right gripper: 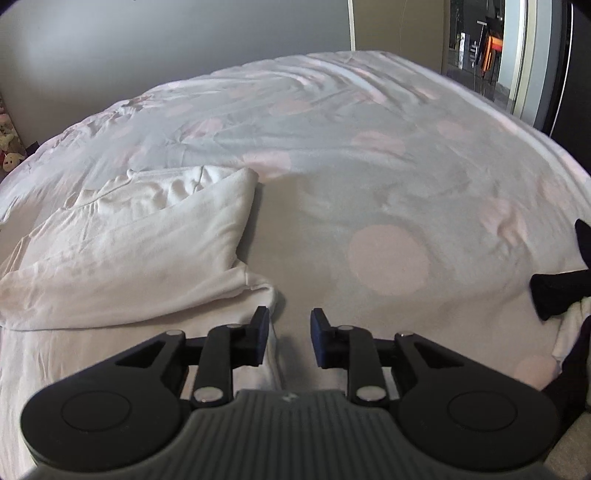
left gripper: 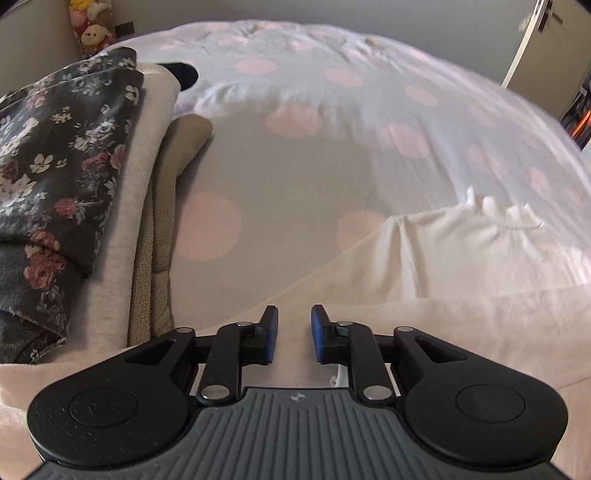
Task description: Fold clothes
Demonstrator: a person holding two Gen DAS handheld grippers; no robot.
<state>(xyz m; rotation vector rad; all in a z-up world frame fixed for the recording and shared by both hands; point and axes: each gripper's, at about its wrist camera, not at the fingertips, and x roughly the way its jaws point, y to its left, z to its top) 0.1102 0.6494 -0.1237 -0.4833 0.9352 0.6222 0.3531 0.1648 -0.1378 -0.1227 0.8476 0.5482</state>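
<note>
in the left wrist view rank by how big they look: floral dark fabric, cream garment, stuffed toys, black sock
1. Cream garment, though nearness to the camera inflates it
2. Dark floral fabric
3. Stuffed toys and black sock look alike in size; both are far off, so unranked

No readable text, no labels, no brand names, no numbers, no signs legible in either wrist view
</note>
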